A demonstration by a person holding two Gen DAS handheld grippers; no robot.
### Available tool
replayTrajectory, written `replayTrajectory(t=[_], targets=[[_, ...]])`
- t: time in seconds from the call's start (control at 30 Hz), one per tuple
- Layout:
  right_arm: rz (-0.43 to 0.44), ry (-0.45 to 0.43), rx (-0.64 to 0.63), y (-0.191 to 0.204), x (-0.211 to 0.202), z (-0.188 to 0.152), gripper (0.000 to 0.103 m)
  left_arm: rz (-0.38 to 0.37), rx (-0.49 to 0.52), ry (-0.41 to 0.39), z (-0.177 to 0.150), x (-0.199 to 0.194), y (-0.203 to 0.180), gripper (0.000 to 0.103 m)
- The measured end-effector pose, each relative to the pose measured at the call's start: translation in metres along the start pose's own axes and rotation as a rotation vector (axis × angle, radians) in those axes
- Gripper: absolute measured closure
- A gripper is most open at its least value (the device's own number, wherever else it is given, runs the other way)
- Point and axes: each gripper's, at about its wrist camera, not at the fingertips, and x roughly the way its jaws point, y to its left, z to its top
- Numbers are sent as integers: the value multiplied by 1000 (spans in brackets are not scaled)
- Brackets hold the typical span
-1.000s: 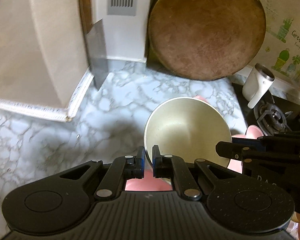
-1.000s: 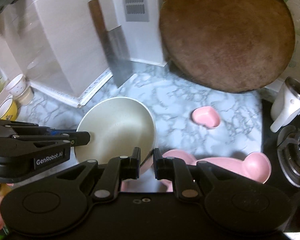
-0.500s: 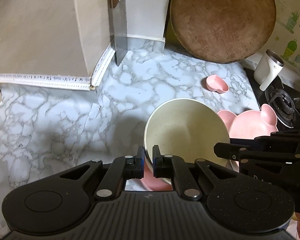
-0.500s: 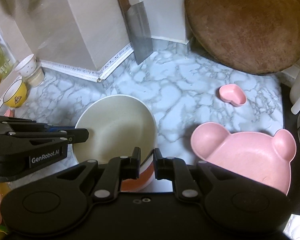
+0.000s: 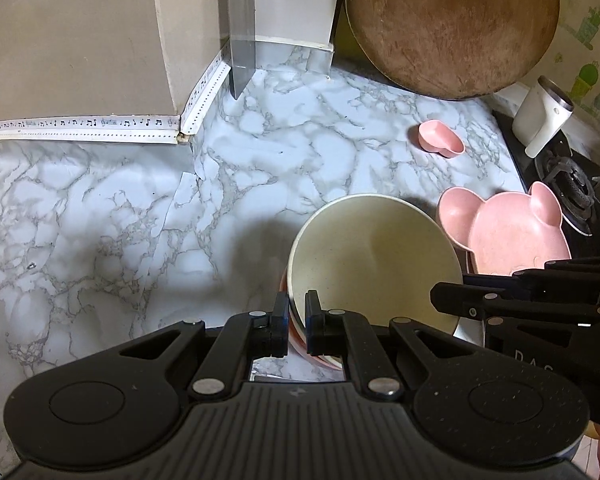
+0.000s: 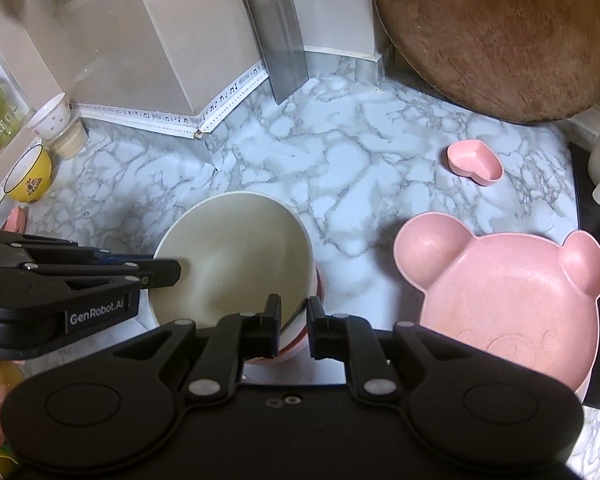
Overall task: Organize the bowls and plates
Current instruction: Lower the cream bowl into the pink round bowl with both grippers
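Both grippers pinch the rim of one cream bowl (image 5: 374, 258) — the left gripper (image 5: 297, 322) clenched on its near-left edge, the right gripper (image 6: 294, 326) on its near-right edge. The bowl sits nested in a pink-and-white striped bowl (image 6: 300, 344) over the marble counter (image 5: 100, 220). Right of it lies a pink bear-shaped plate (image 6: 508, 292); farther off, a small pink heart-shaped dish (image 6: 476, 162). At the far wall lean a cleaver (image 6: 282, 48) and a round wooden board (image 5: 452, 20).
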Motion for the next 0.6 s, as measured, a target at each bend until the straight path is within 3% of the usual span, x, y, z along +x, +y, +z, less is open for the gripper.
replayTrajectory(t=[0.6], targets=[[18,39,25,-7,14,-2,89,14,15,26,2,13,-1,97]])
